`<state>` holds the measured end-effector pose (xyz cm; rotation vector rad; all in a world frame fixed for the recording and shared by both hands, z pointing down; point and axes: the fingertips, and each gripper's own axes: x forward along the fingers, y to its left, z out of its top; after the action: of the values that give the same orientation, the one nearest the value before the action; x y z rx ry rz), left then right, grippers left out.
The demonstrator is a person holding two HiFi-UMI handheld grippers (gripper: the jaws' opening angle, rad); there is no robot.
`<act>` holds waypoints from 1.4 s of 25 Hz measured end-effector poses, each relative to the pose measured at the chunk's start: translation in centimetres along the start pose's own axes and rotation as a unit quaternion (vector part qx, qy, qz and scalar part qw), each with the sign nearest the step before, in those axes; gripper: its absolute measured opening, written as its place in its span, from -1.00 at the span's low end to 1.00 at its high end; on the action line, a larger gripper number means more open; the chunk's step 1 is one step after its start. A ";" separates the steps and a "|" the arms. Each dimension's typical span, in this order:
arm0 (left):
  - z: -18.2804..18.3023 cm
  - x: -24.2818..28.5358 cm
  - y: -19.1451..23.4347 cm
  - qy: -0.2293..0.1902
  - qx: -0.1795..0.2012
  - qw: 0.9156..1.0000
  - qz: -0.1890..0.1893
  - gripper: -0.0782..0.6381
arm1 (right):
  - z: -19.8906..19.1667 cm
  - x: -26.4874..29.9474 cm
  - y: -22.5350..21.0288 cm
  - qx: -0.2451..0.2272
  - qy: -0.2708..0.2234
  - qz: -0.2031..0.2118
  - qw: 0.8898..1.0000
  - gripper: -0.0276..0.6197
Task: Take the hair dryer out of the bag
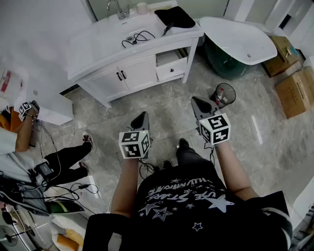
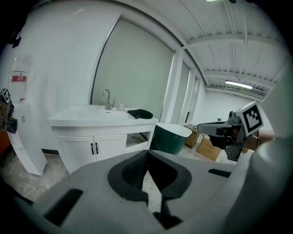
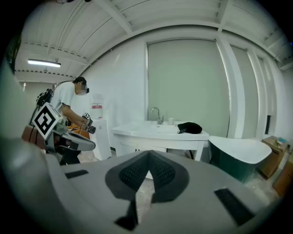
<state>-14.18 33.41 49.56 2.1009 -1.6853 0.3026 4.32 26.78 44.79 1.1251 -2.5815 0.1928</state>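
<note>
A bathroom showroom with a grey marbled floor [image 1: 162, 105]. A white vanity [image 1: 132, 73] stands ahead of you. Its surface [image 1: 98, 46] carries a tap [image 1: 120, 10] at the back and a black bag [image 1: 175, 17] at the right-hand end. You stand well back, with open floor between you and the cabinet. Your left gripper [image 1: 142, 116] and right gripper [image 1: 196, 101] are held out in front of your waist and tipped slightly down. The fingers [image 2: 130, 171] of each are pressed together with nothing between them.

The step in hand looks like the approach, and the bag sits untouched. Walk up until the bag is within easy reach, and spread both sets of fingers before they arrive. It would likely go best to hold the bag's edge with one gripper and reach into the opening with the other. Soft cloth will probably slide or bunch if you pull with one gripper alone. Mind the black cord [image 1: 137, 37] looped on the surface just left of the bag, as it may snag.

The dryer itself is not visible. Judging by the task, it is inside the bag. The bag is matte black, soft and slumped, and forms a low mound near the surface's right edge. A short dark piece [image 1: 167, 30] pokes out at its near-left corner, too small to identify.
</note>
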 end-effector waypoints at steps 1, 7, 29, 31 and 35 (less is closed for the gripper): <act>0.0 -0.1 0.1 0.000 0.001 1.000 0.001 -0.76 | 0.0 0.0 0.1 0.001 -0.001 0.000 1.000 -0.90; 0.2 -0.6 0.0 -0.004 0.004 1.000 0.001 -0.76 | -0.1 -0.6 0.3 0.003 -0.003 -0.002 1.000 -0.90; 1.0 1.7 -3.3 0.001 0.056 0.998 -0.034 -0.76 | -1.7 -0.3 -2.3 0.039 -0.014 -0.015 0.999 -0.89; 1.4 3.0 -3.3 0.005 0.057 0.998 -0.031 -0.76 | -1.8 0.8 -3.6 0.044 -0.012 -0.009 0.999 -0.89; 2.9 6.8 -2.6 0.009 0.055 0.998 -0.021 -0.76 | -1.3 4.0 -7.2 0.048 -0.009 -0.007 0.999 -0.89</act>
<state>-10.30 26.61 49.34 2.2026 -1.6469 0.4087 7.37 19.45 47.29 1.1825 -2.6048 0.3068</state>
